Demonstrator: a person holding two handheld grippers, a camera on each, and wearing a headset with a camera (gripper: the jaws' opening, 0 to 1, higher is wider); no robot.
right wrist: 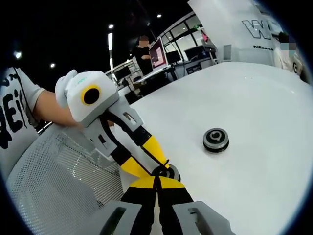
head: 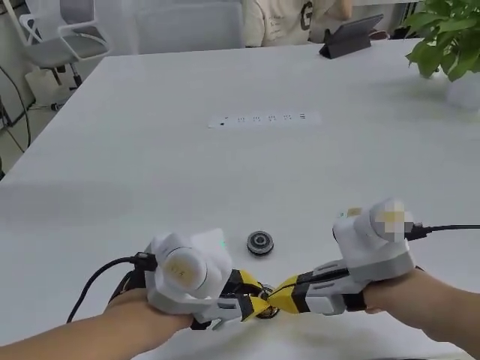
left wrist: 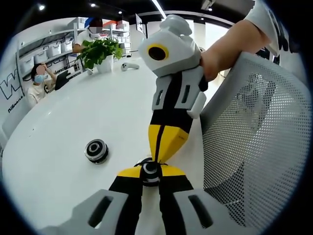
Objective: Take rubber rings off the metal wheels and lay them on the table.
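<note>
On the big white table [head: 150, 150], my left gripper [left wrist: 149, 176] squeezes one small wheel [left wrist: 150, 171] close to me. My right gripper [right wrist: 156, 181] is pinched shut at its edge. I should hold tight and peel the rubber ring [left wrist: 143, 168] off slowly. Another wheel [head: 259, 242] waits nearby.

White rounded housings, grey brackets, black jaws with yellow tips on left gripper [head: 255, 306] and right gripper [head: 276, 295]; black cable [head: 97, 274] from each. White short sleeve [right wrist: 14, 112], dark lettering.
</note>
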